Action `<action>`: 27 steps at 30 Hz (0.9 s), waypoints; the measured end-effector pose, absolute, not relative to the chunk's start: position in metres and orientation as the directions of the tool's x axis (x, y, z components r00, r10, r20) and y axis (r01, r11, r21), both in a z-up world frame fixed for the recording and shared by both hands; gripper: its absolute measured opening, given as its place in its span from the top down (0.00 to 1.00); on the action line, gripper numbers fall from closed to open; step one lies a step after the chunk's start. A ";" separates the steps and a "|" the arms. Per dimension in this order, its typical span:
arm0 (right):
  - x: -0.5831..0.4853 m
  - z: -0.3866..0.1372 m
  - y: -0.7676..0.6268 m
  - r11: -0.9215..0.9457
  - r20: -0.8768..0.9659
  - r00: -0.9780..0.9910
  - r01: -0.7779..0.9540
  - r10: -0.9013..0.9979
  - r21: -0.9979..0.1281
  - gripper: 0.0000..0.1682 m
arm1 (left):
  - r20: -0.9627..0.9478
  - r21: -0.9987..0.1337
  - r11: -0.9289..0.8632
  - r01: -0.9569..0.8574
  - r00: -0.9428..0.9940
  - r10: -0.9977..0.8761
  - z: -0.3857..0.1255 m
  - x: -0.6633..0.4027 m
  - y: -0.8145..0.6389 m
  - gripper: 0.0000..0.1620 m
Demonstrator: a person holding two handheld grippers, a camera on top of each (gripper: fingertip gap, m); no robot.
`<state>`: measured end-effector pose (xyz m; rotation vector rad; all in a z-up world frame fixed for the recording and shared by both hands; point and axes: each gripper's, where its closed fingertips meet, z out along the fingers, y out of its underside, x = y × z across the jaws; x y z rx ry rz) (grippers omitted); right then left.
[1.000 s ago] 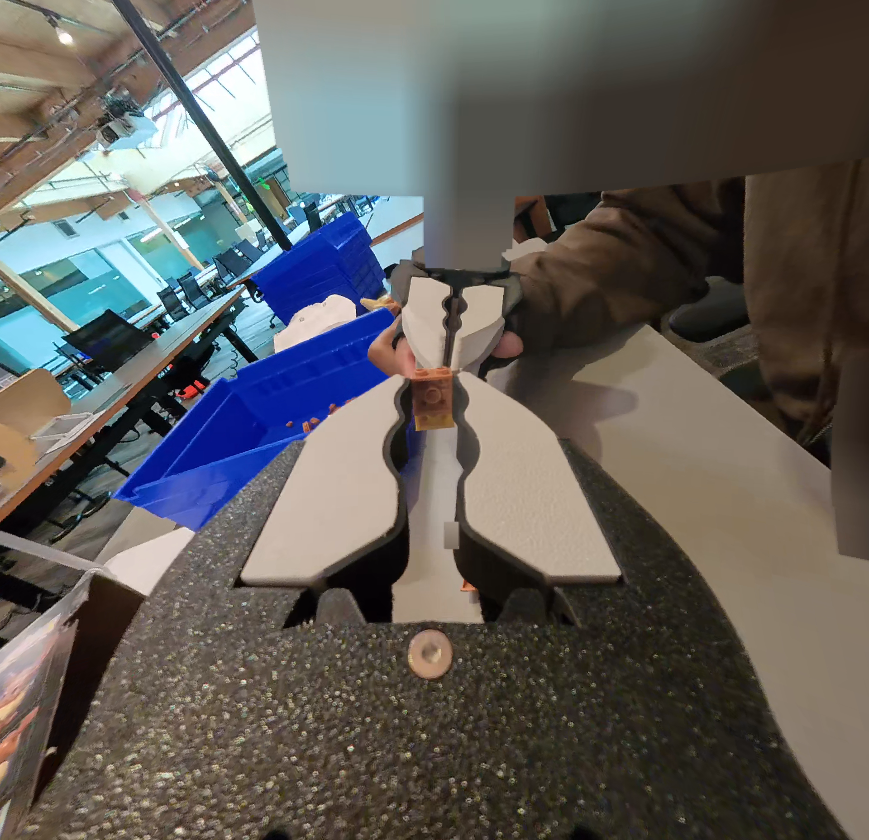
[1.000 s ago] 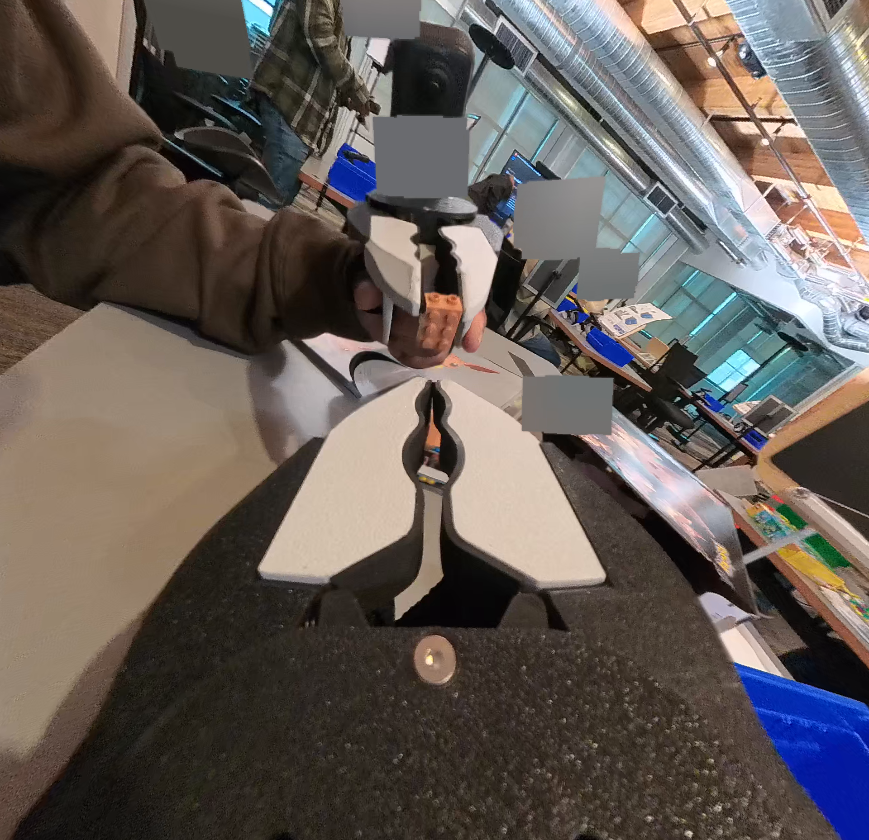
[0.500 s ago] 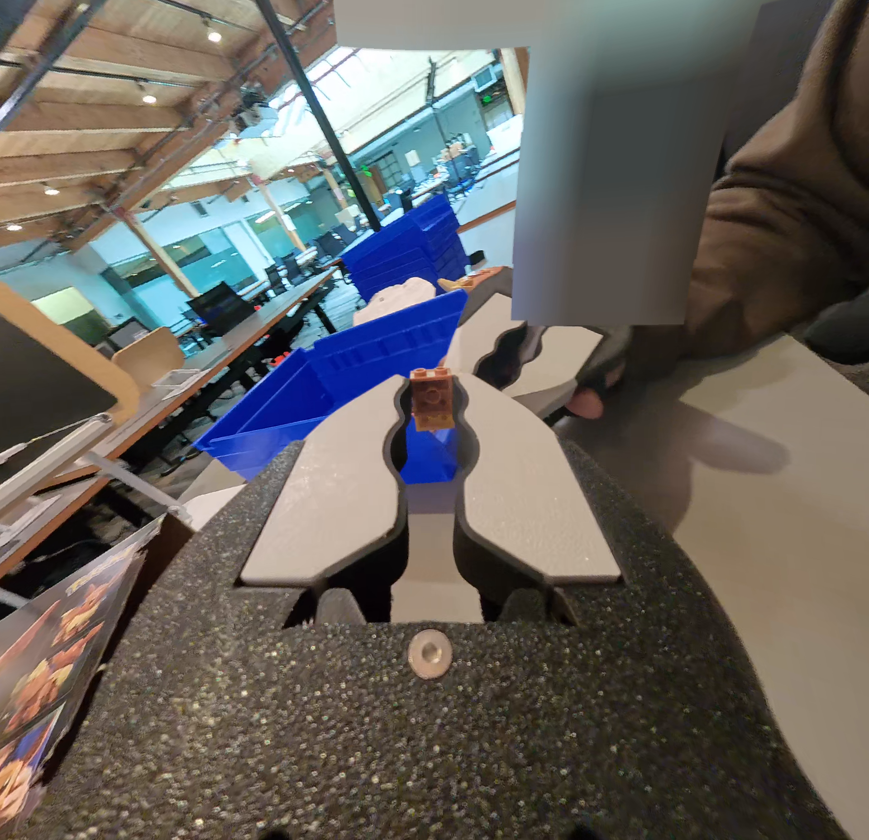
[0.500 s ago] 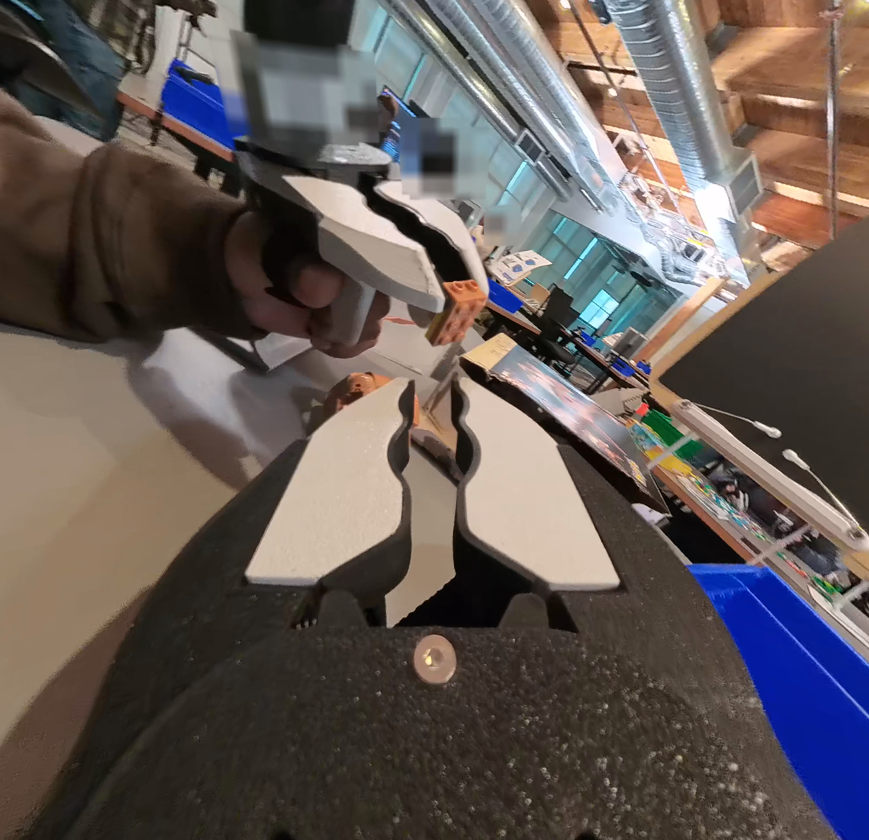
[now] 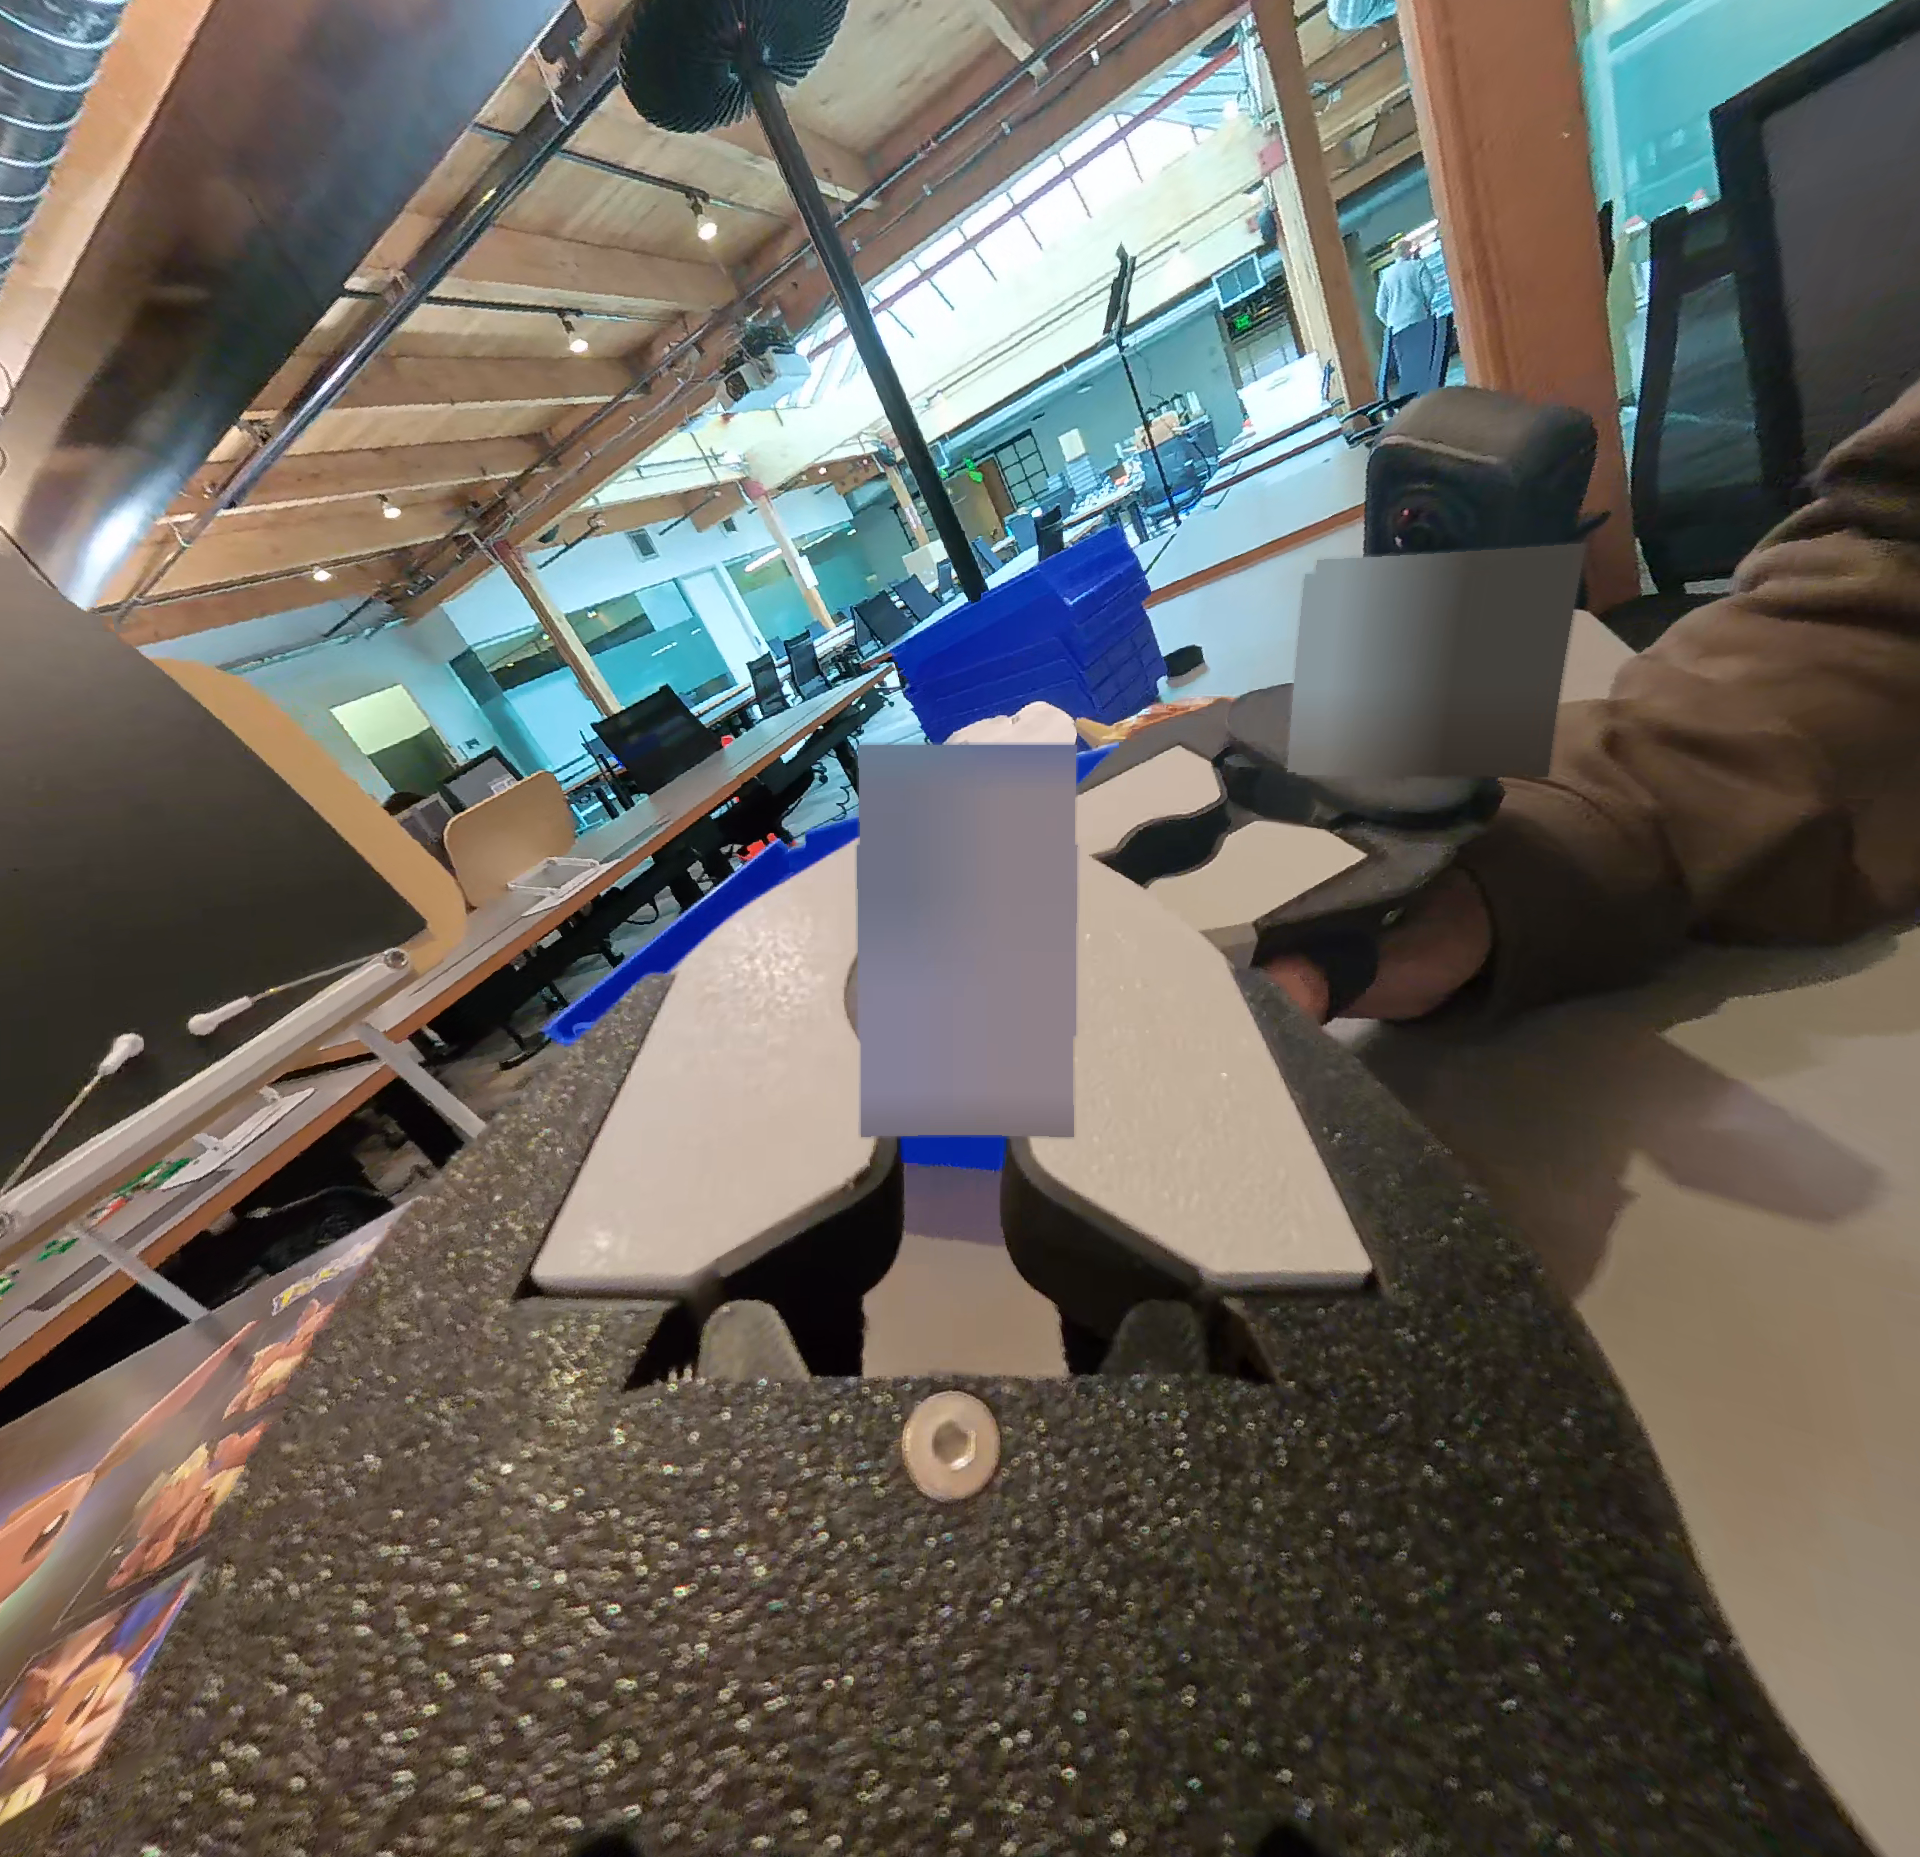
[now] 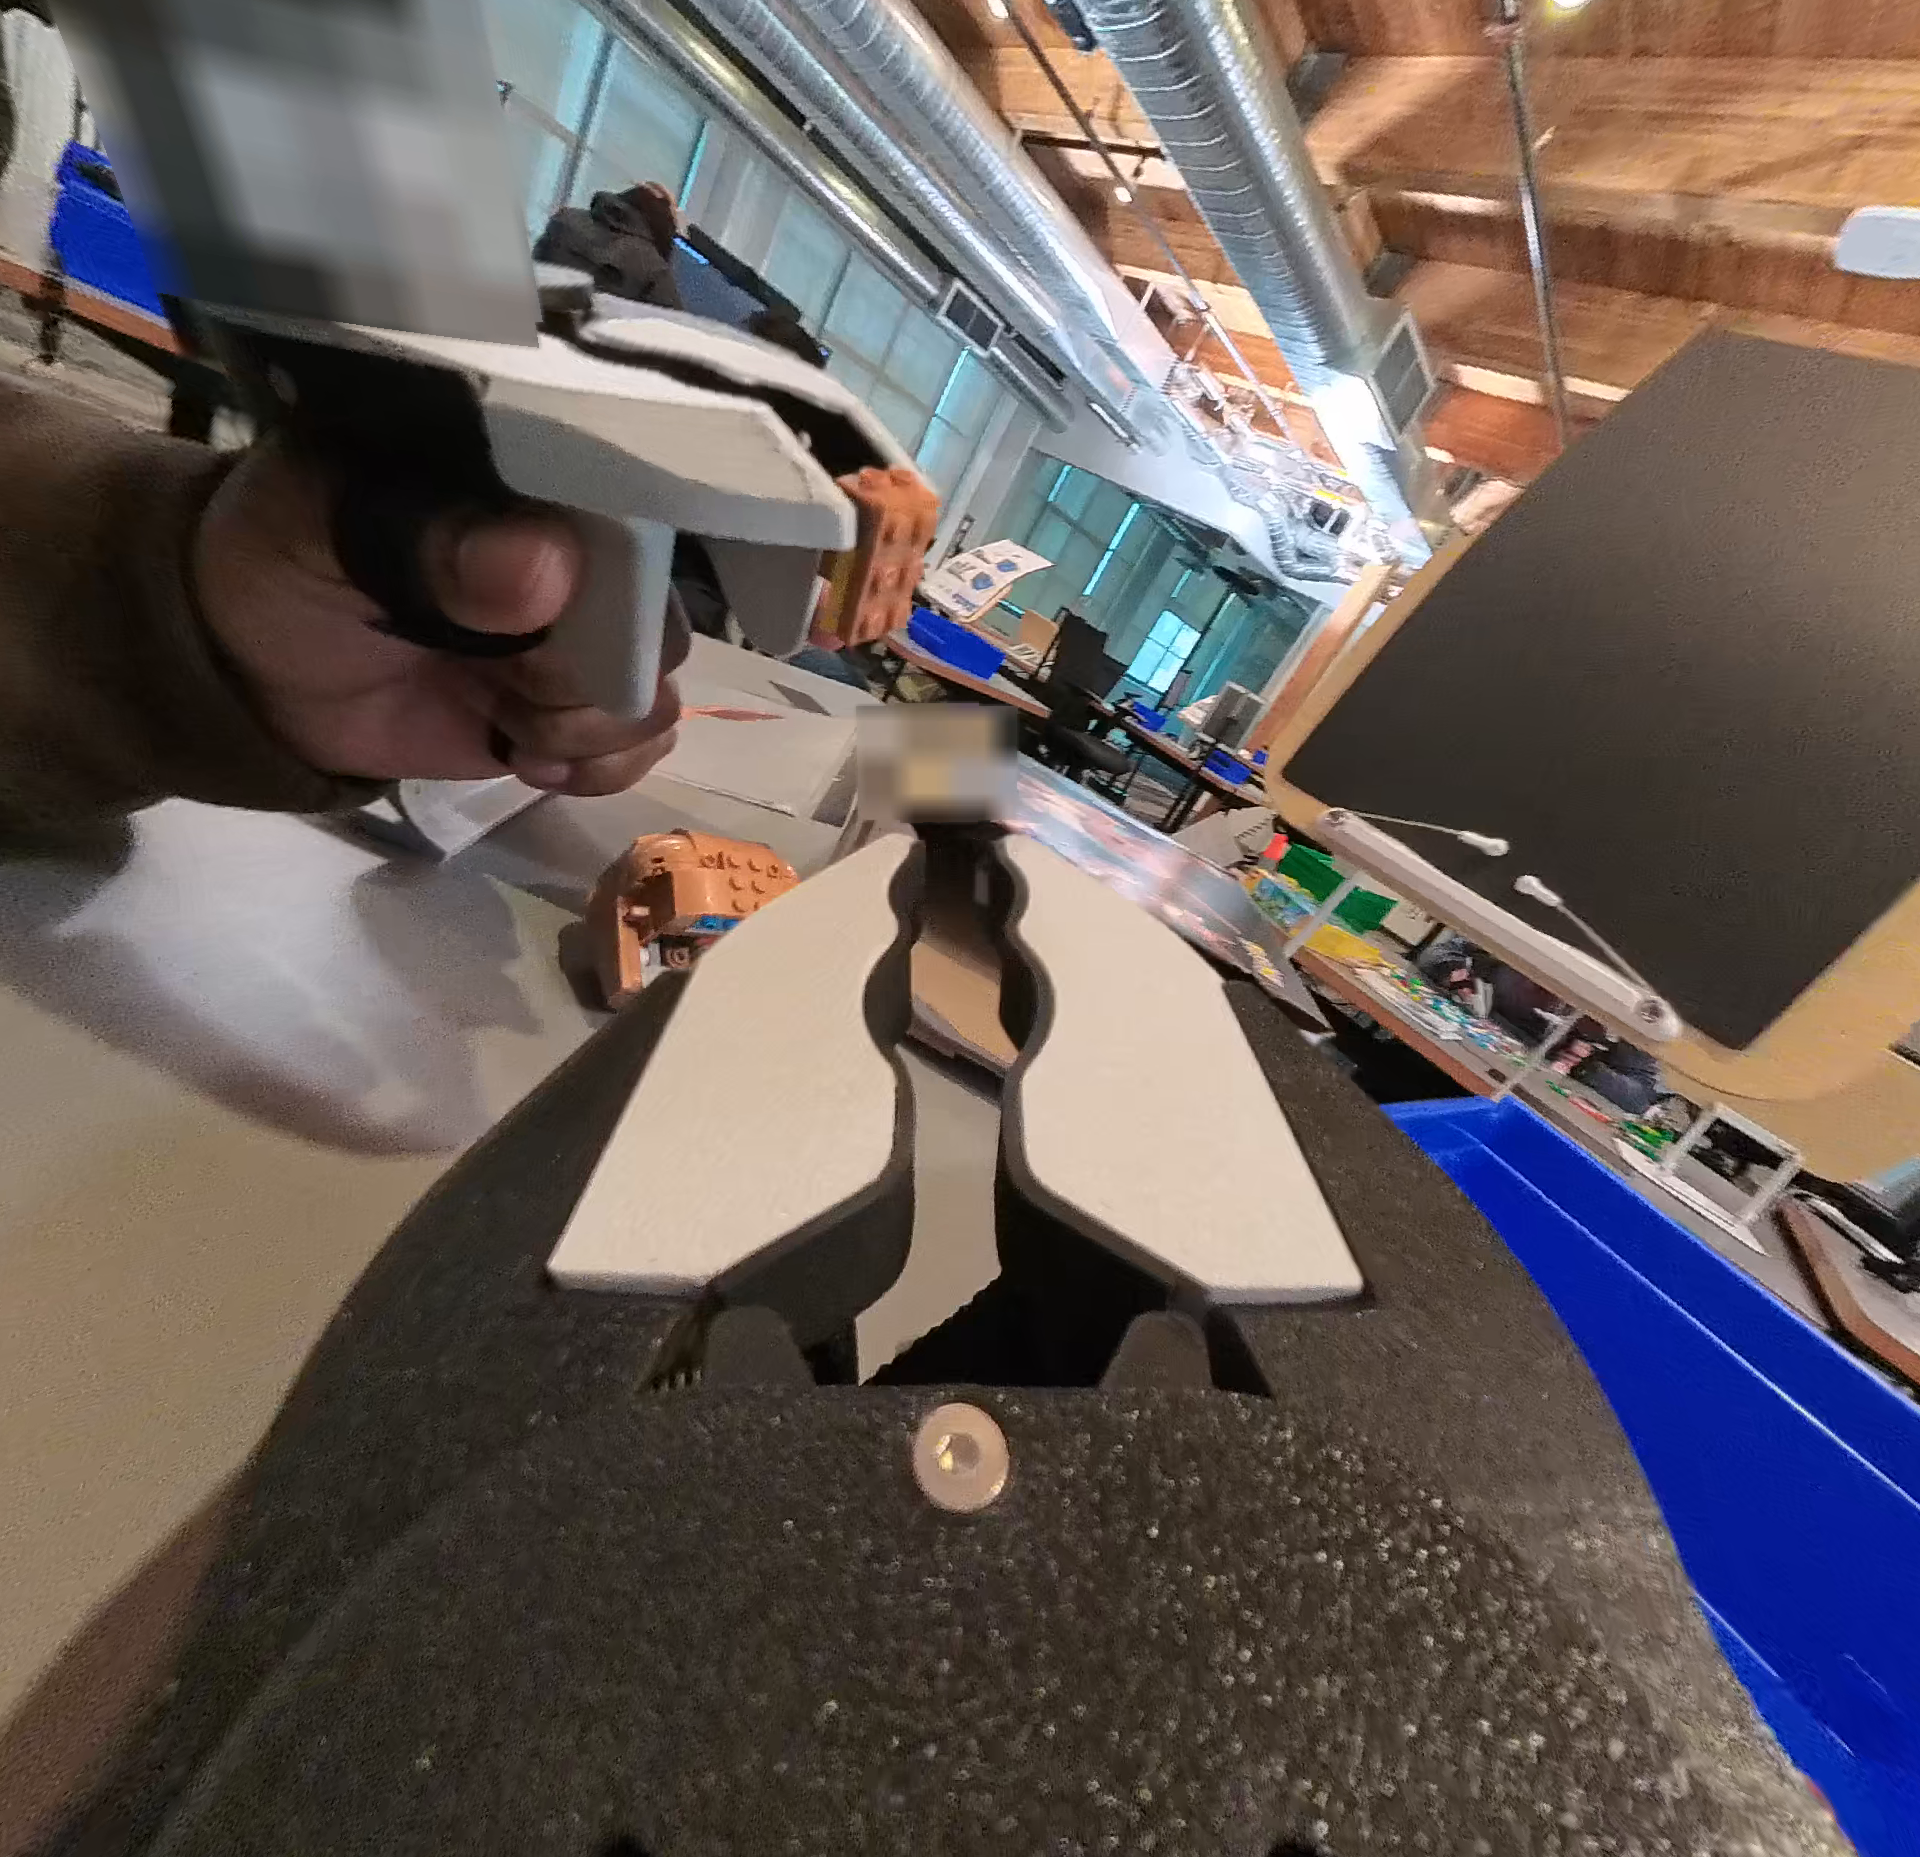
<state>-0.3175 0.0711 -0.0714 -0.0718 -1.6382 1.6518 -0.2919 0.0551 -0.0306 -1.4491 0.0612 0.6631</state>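
Note:
My left gripper (image 5: 966, 872) has its tips hidden by a blurred patch in its own view. The right wrist view shows it (image 6: 842, 550) at the upper left, held by a hand in a brown sleeve, shut on a small orange brick (image 6: 883, 560) and raised above the table. My right gripper (image 6: 956, 846) is open by a narrow gap and empty. It hangs low over the grey table (image 6: 156, 1132), and also shows in the left wrist view (image 5: 1112, 831). An orange brick-built model (image 6: 686, 903) lies on the table just left of its fingertips.
A blue bin (image 6: 1662, 1340) stands close on the right of the right gripper and shows beyond the left gripper (image 5: 727, 924). A picture-printed box (image 5: 125, 1495) is at the left. A black monitor on an arm (image 6: 1610, 716) stands behind. Office desks lie beyond. Some 5 cm of space lies between my two pairs of fingers.
The two grippers have drawn apart. The left one keeps the orange brick and has moved up and left in the right view. The right gripper, shut a second ago, has opened slightly.

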 end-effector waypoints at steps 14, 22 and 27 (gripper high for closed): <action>-0.210 -0.059 0.110 0.004 0.377 -0.705 -0.469 0.601 -0.883 0.94 | -0.259 -0.941 0.073 -0.329 0.843 0.471 -0.054 -0.207 0.055 0.90; -0.215 -0.073 0.103 -0.041 0.232 -0.802 -0.303 0.550 -0.952 0.94 | -0.123 -0.969 0.134 -0.206 0.878 0.463 -0.062 -0.206 0.046 0.90; -0.223 -0.092 0.095 -0.019 0.128 -0.857 -0.159 0.499 -0.987 0.93 | -0.018 -0.985 0.146 -0.091 0.898 0.439 -0.073 -0.212 0.046 0.90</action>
